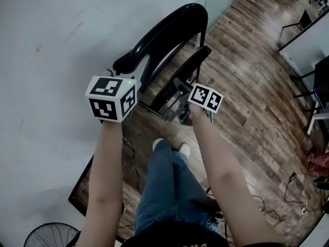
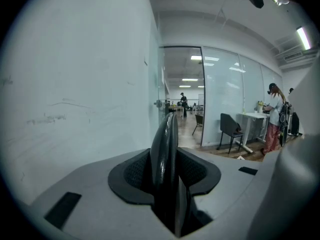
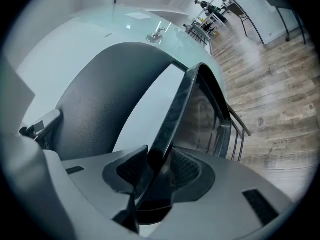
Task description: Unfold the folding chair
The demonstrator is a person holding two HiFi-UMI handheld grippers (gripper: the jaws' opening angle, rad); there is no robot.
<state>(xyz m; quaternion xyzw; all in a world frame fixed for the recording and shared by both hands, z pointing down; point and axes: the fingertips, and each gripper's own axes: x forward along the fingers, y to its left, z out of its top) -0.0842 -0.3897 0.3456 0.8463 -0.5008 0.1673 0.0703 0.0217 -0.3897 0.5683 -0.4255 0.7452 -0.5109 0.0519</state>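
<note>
Close beside folding chair (image 1: 169,30) — wall (image 1: 46,45), cables (image 1: 131,158) underfoot

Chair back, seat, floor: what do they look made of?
Chair back: likely moulded plastic, black and glossy; its rounded edge catches highlights. Seat: thin black panel, probably plastic too, with a shiny mottled edge. Floor: brown planks with grain and slight sheen; real wood or laminate, can't tell.

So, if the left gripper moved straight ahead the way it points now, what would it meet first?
The folding chair's black curved plastic backrest: it is clamped between the left gripper's jaws and runs on ahead of them. Beyond its tip, depth is unclear.
</note>
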